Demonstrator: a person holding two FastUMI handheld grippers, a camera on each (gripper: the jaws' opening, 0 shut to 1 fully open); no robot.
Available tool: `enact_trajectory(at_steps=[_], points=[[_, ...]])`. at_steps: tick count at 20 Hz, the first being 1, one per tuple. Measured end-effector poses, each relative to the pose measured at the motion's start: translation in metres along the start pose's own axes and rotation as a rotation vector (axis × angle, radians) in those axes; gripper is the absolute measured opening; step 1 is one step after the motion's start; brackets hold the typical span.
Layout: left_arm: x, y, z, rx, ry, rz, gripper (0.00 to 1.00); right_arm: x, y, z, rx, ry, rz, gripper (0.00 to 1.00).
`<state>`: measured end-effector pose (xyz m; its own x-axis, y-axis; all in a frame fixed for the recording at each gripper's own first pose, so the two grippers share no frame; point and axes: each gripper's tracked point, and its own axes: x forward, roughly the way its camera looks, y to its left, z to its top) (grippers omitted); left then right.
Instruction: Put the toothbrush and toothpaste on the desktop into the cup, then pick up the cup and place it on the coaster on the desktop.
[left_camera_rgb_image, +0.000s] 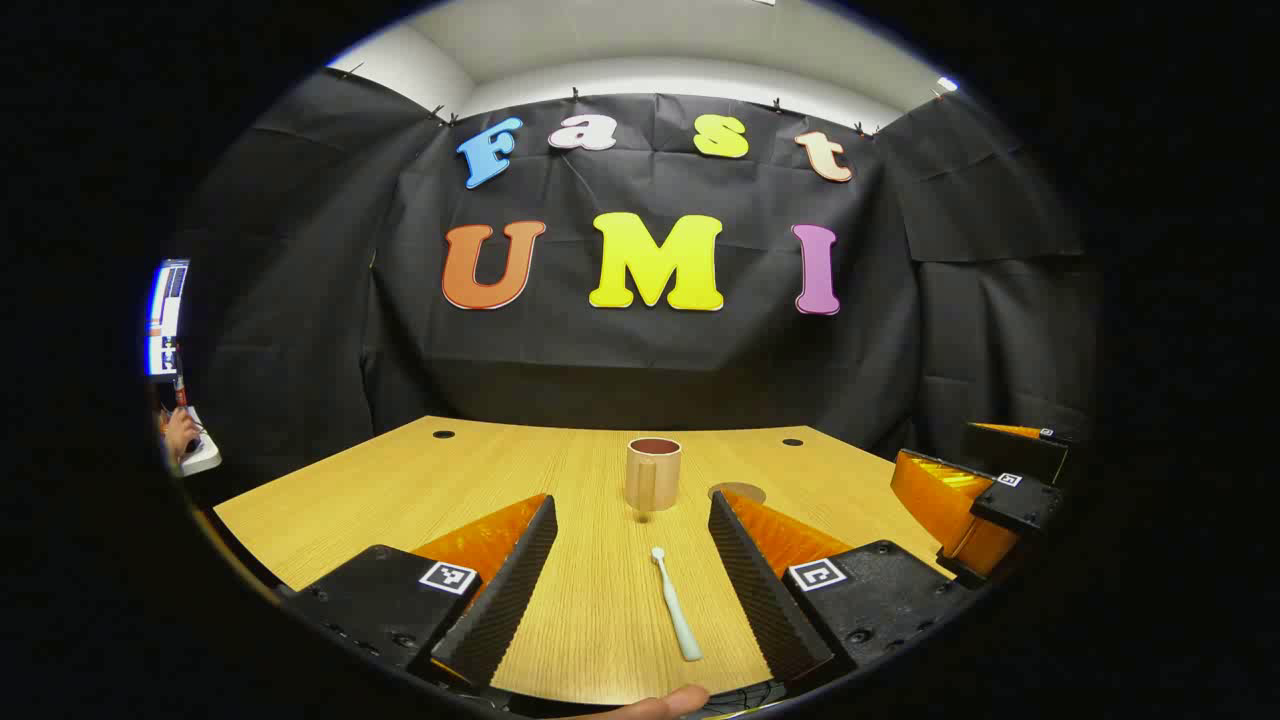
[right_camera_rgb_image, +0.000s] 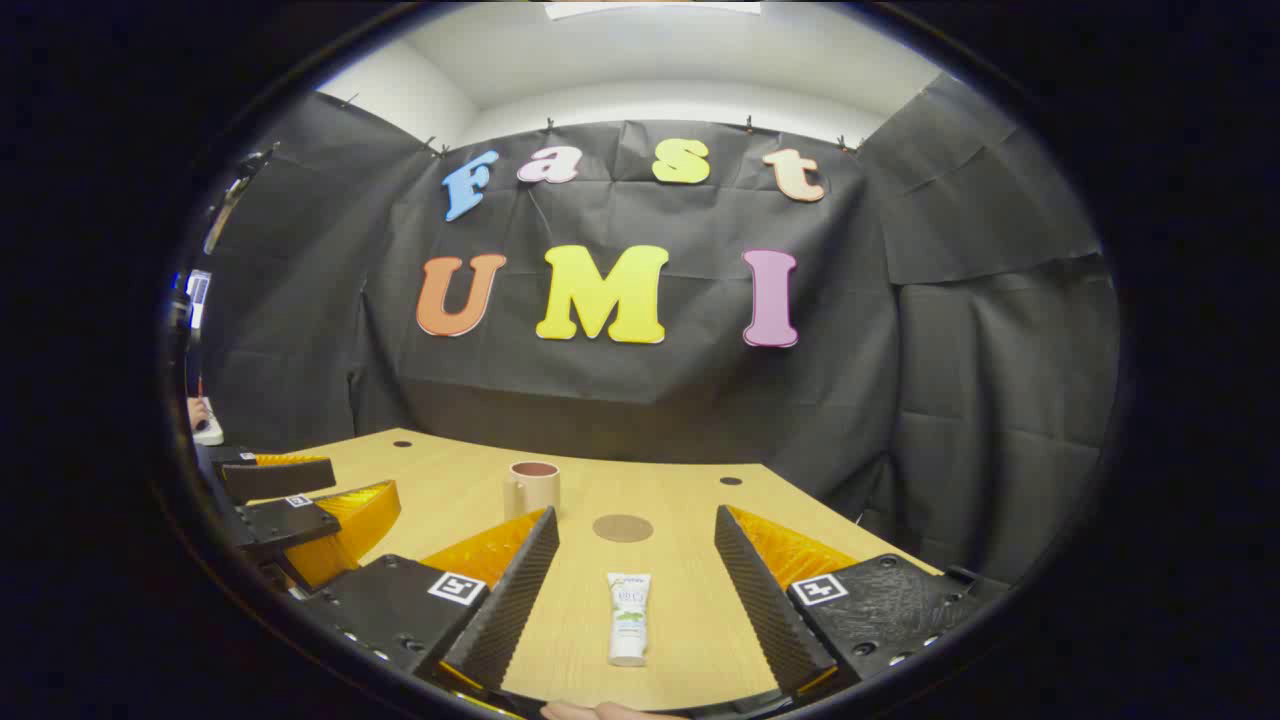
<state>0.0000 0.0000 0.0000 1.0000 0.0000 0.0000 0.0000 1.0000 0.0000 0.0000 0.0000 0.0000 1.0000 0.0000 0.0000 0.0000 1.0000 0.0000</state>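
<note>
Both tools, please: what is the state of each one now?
Left tool: open, holding nothing; toothbrush lies between its fingers.
Right tool: open, holding nothing.

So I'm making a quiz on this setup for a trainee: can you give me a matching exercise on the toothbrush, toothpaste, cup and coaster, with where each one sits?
Things:
1. toothbrush
2. toothpaste
3. cup
4. coaster

Places:
A. standing upright on the desk, nothing in it
B. lying between the open fingers of the right gripper
C. flat on the desk, nothing on it
D. lying between the open fingers of the left gripper

Pairs: 1-D, 2-B, 3-A, 4-C
</note>
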Motion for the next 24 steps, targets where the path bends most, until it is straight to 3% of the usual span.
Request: enact_trajectory(at_steps=[3, 17, 24], points=[[0.001, 0.001, -0.001, 0.001, 0.005, 0.001, 0.97, -0.001, 0.001, -0.003, -0.002, 0.001, 0.003, 0.96], [0.006, 0.008, -0.007, -0.016, 0.014, 0.011, 0.97, 0.000, -0.008, -0.007, -0.006, -0.007, -0.012, 0.95], [0.029, 0.005, -0.049, -0.100, 0.125, 0.006, 0.97, 0.008, -0.024, -0.026, 0.012, 0.007, -0.017, 0.95]])
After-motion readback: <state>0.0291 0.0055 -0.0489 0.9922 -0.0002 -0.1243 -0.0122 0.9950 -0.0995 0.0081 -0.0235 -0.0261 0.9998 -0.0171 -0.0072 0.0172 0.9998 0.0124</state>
